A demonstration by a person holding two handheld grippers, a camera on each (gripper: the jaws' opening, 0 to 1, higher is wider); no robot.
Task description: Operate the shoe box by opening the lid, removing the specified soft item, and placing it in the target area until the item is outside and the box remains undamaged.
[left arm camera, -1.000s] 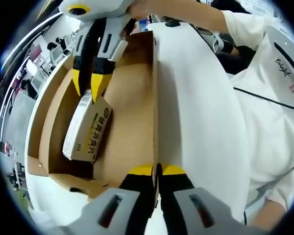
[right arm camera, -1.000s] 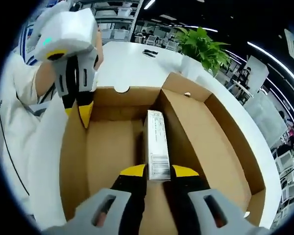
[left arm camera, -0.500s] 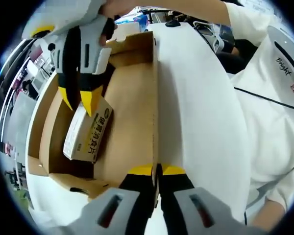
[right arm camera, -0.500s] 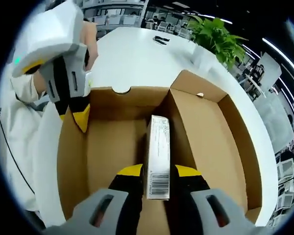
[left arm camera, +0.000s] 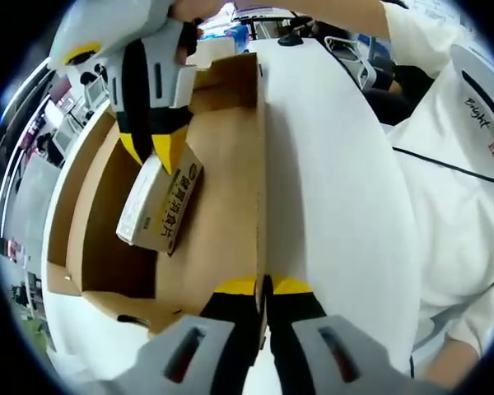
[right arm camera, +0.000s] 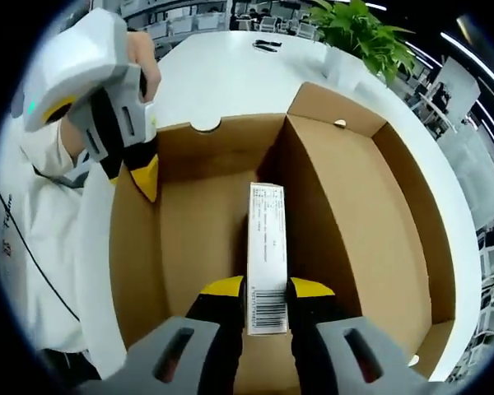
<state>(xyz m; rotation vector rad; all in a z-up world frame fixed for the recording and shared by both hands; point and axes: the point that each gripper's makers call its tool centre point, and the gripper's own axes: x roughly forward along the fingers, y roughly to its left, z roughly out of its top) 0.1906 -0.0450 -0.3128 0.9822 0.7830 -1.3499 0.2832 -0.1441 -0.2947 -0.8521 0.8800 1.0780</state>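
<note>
**Carton lifted, not yet out of the shoe box**

Raised since a moment ago, the small carton hangs clamped in the right gripper above the shoe box floor. Left gripper pinches the open lid. Remaining, likely: carrying it outside.

Left tongs pinch the shoe box wall; right tongs grip the small carton inside.

Bright, even overhead light in both views. Ceiling strip lights streak white at the right gripper view's edge. Soft shadow pools inside the shoe box, and the white tabletop glares slightly. Fisheye bending curves every edge; centres stay sharp.
</note>
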